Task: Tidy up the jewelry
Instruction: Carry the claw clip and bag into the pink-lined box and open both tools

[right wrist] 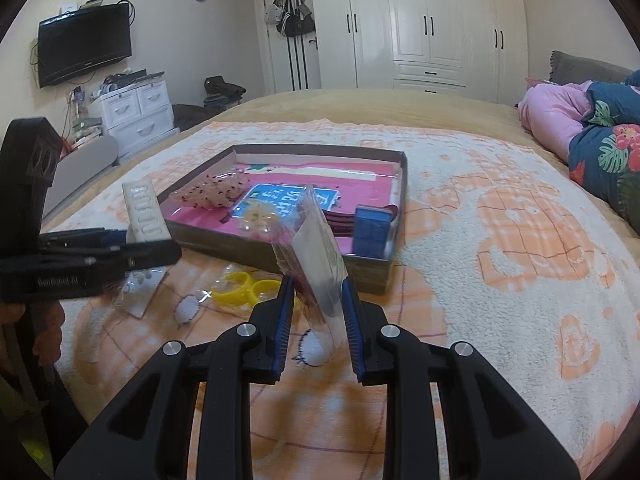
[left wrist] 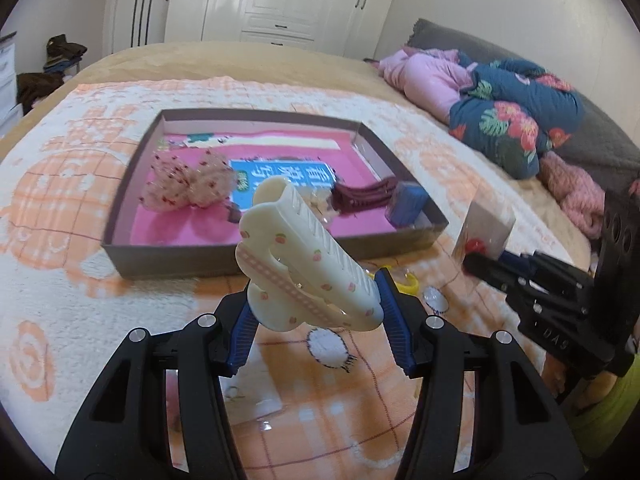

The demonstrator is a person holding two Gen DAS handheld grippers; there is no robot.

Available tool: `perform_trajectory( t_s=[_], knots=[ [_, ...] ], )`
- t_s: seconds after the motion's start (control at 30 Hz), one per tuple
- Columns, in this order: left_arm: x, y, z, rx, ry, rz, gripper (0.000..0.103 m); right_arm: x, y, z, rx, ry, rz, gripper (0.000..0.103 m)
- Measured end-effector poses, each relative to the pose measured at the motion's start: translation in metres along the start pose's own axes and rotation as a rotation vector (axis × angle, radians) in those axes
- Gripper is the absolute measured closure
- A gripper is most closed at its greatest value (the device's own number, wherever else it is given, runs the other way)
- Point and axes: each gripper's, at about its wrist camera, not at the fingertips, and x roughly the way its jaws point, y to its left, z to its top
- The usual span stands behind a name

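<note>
the cream hair claw [left wrist: 308, 264] is clamped in the left gripper [left wrist: 316, 300] and a clear packet [right wrist: 320, 256] in the right gripper [right wrist: 318, 312] (both near the box [left wrist: 400, 236]), so either could be dropped short.

This is a bedroom in a home. A bed [right wrist: 500, 184] under an orange-patterned blanket fills the middle, with bunched floral quilts [right wrist: 600, 148] at three o'clock and white wardrobes [right wrist: 420, 20] at twelve. At ten o'clock hang a wall-mounted television [right wrist: 84, 50] and a small drawer chest [right wrist: 138, 112].
</note>
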Motion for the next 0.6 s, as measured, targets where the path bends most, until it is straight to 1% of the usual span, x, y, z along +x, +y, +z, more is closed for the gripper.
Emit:
perform_trajectory(
  t_s=[0.3, 0.6],
  knots=[
    [-0.02, 0.03, 0.009, -0.066, -0.07, 0.022, 0.057, 0.0, 0.027, 0.013, -0.048, -0.01, 0.02, 0.079],
    [-0.035, 0.052, 0.016, -0.106, -0.126, 0.05, 0.057, 0.009, 0.045, 0.03, -0.07, -0.018, 0.037, 0.079]
  ],
)
